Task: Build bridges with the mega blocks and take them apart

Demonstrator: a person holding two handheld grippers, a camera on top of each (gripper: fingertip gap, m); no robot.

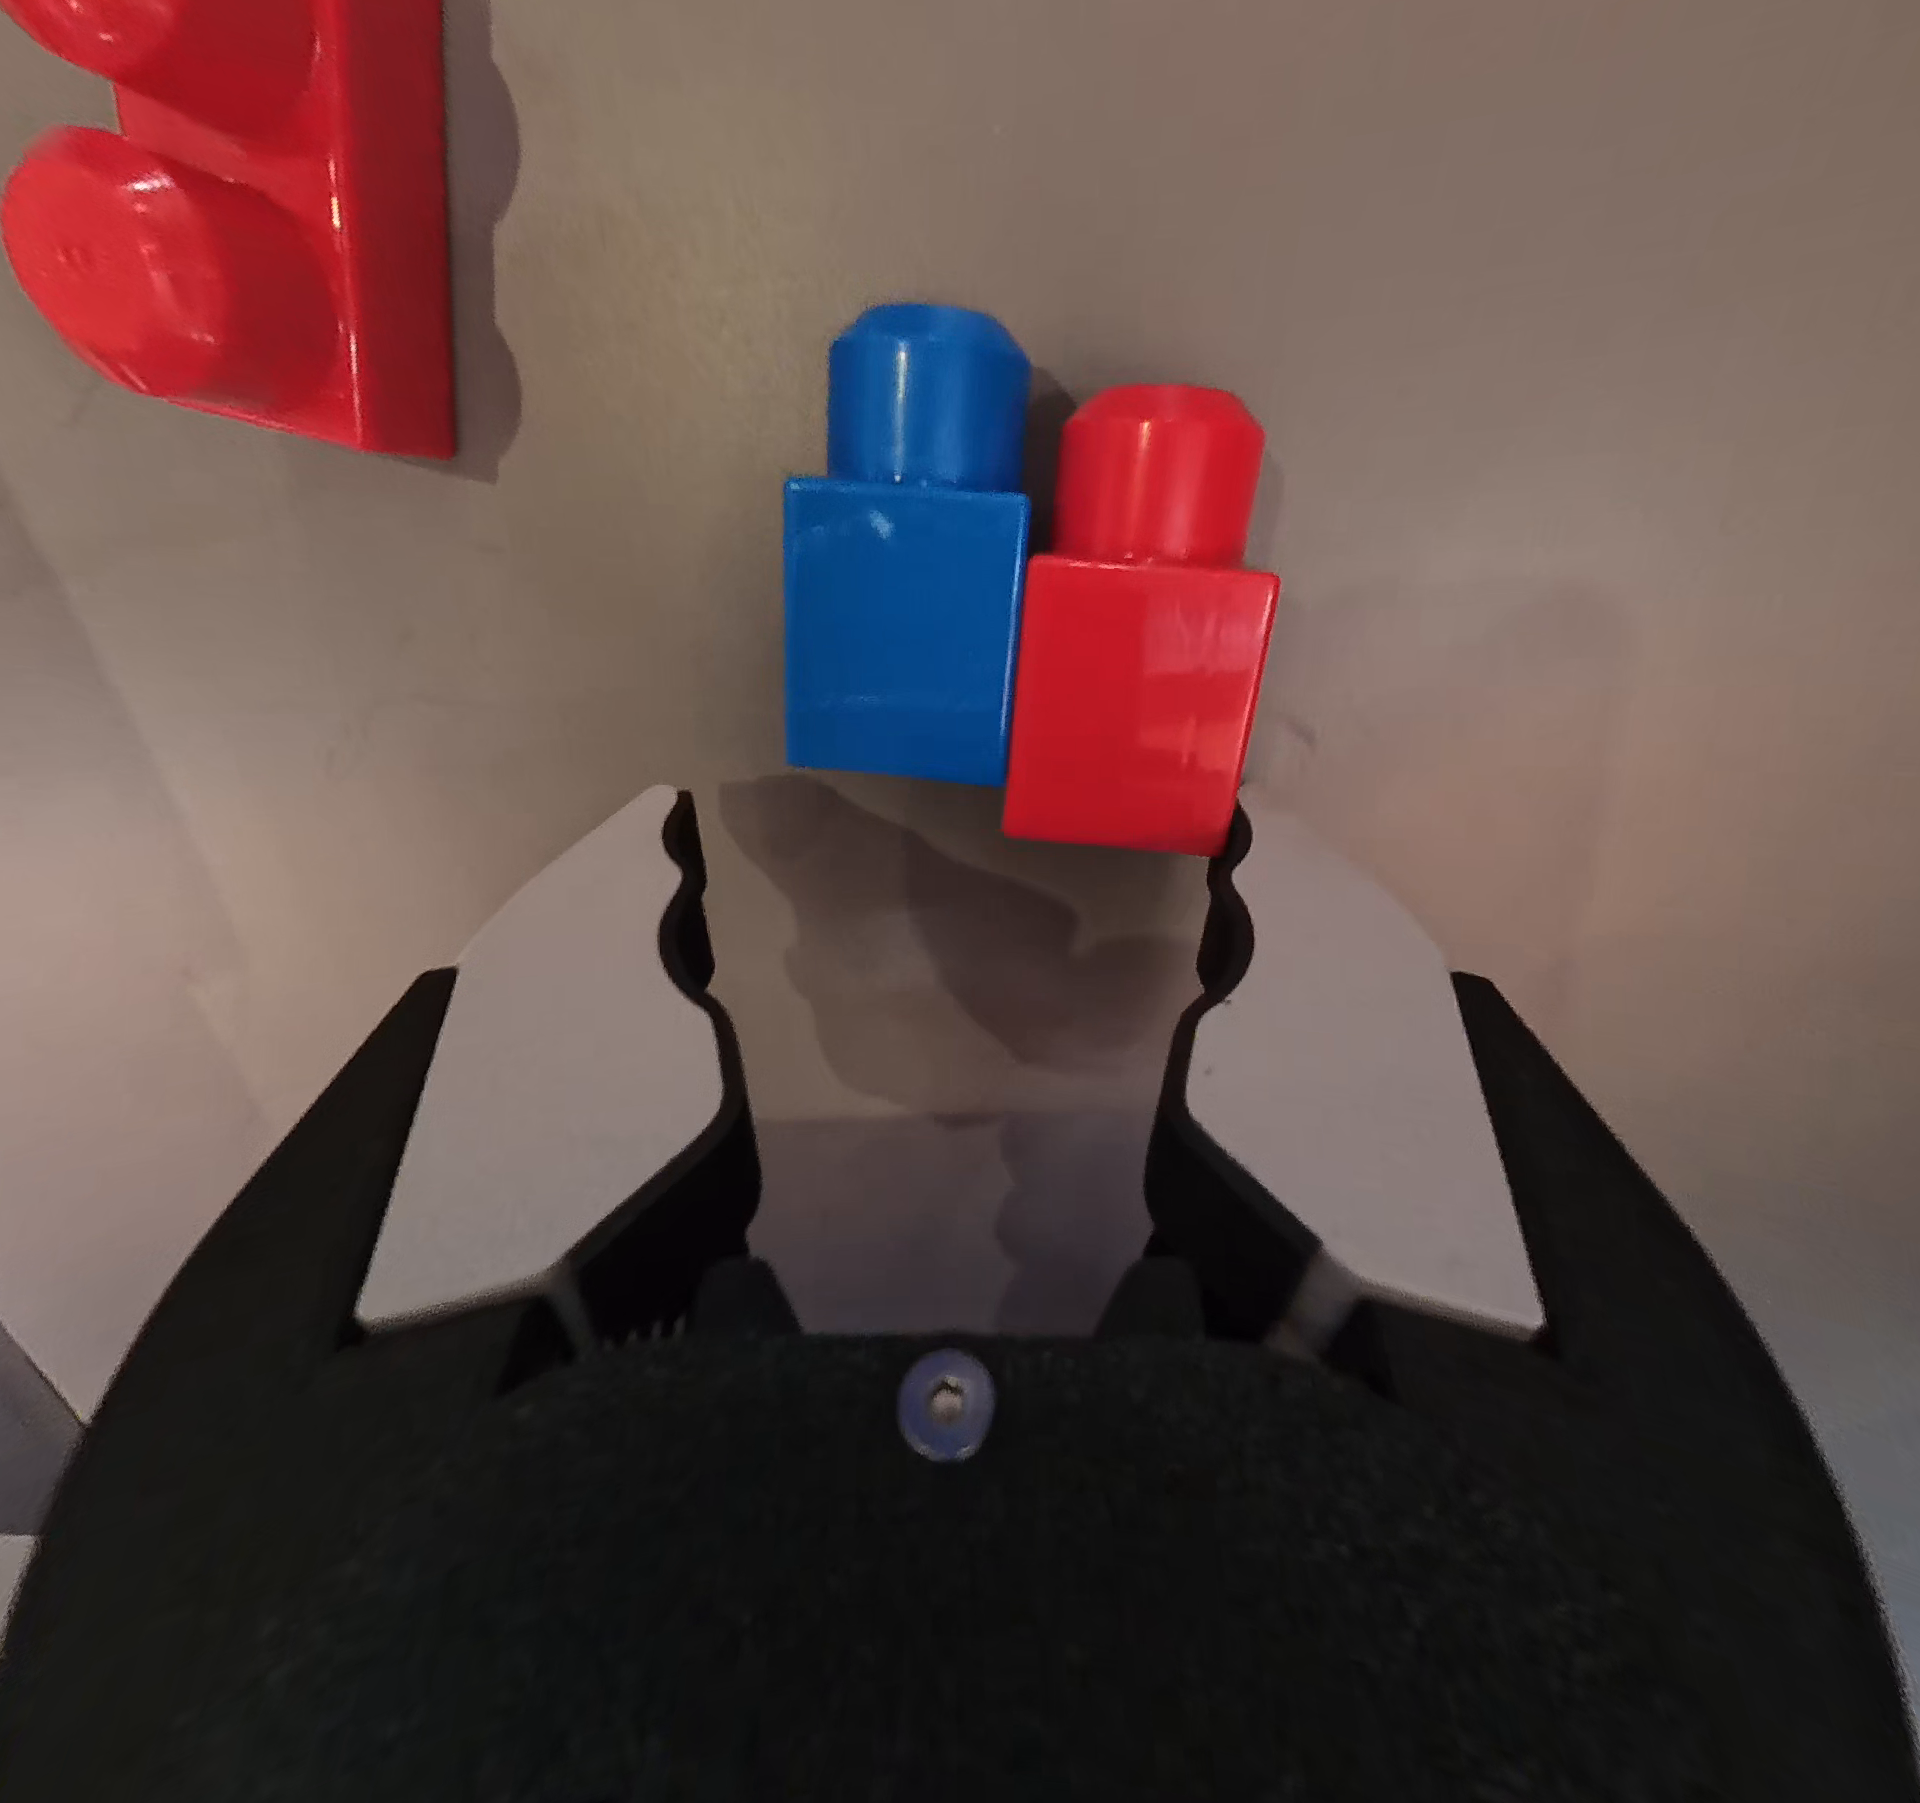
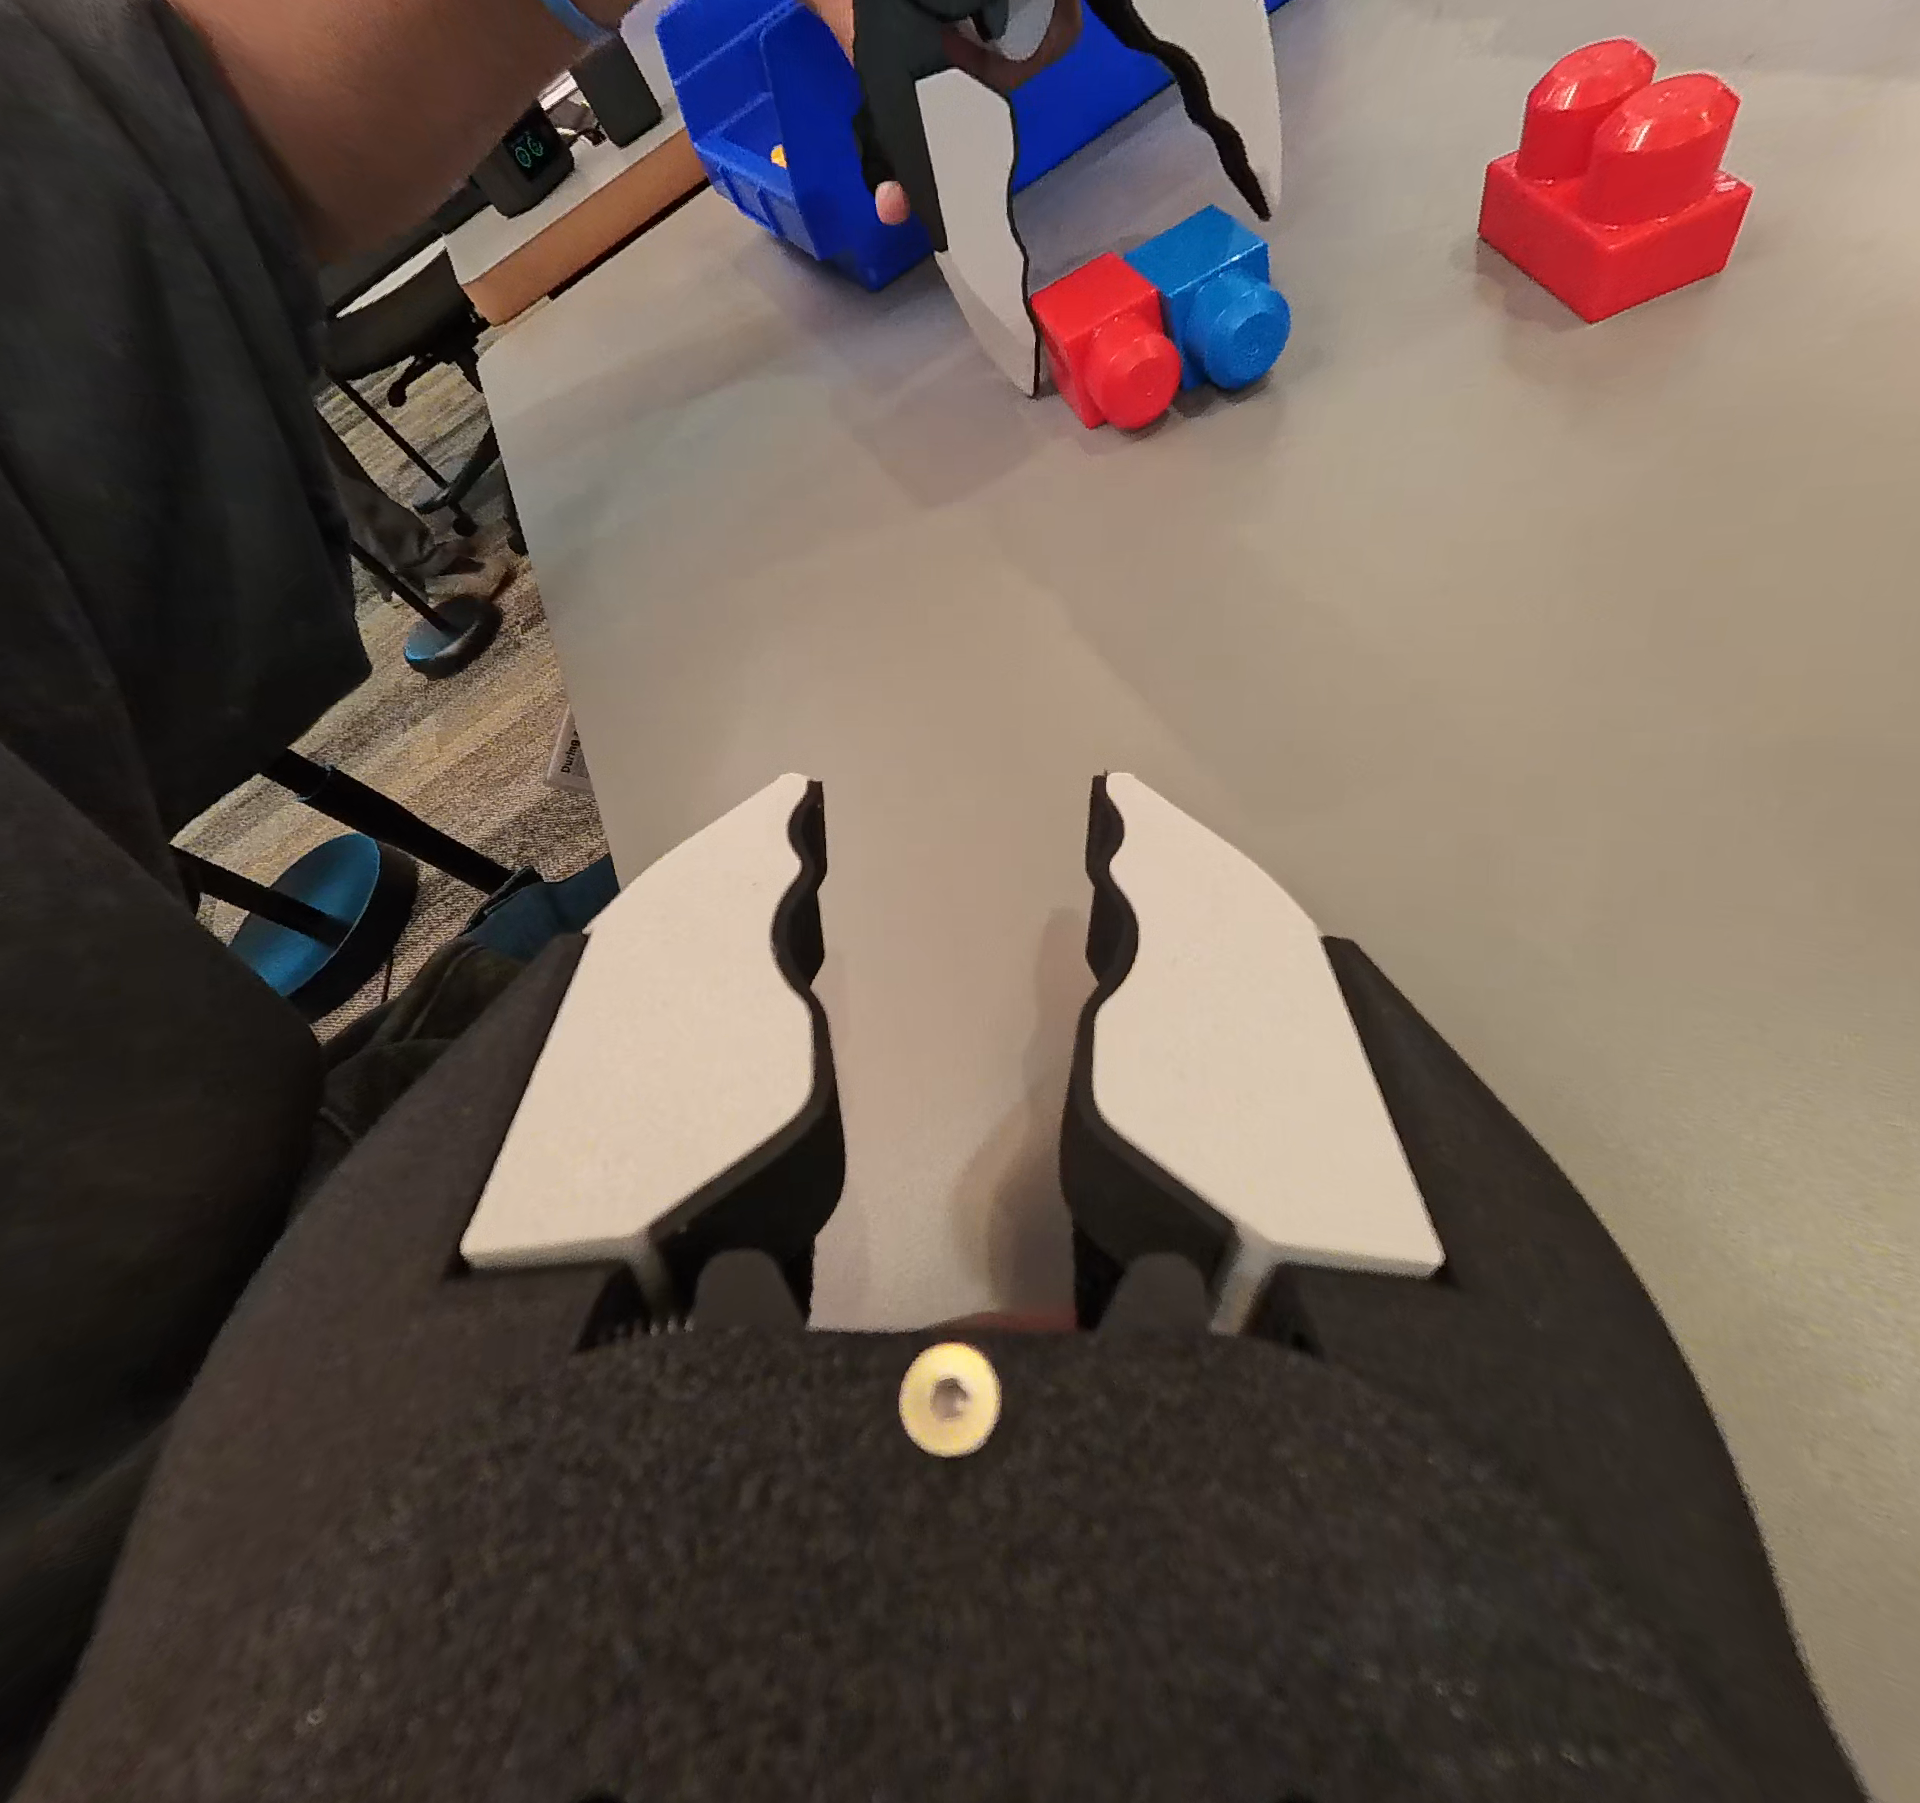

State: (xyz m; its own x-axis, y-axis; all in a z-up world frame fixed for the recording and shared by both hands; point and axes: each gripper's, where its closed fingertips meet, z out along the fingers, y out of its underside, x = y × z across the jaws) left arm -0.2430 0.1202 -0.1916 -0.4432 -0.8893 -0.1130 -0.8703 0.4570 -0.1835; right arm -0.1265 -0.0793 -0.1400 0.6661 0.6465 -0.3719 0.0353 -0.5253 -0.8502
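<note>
While the right gripper (image 2: 956,797) waits low over the near part of the grey table (image 2: 1351,714), its jaws stand partly apart with nothing between them, apparently kept back so the other tool has room to work. Farther in, toward the middle of the table, the left gripper (image 2: 1143,299) comes down from above with its jaws spread wide and empty; one tip stands on the tabletop touching the outer side of the small red one-stud plastic block (image 2: 1091,319), the other hangs above the small blue one-stud plastic block (image 2: 1195,267). Both small blocks lie on their sides, pressed against each other, studs pointing the same way toward the near edge. Seen from the left wrist camera, the left gripper (image 1: 961,818) has its opening just short of the blue block (image 1: 899,621) and the red block (image 1: 1138,704). That wide spread probably serves to straddle the pair, or to single one out and stand it upright as a bridge pillar. No bridge stands yet. Well apart, toward the right edge, the larger red two-stud plastic block (image 2: 1616,184) sits upright, likely the span. Beyond, at the far-left edge, stands a blue plastic bin (image 2: 790,91).
</note>
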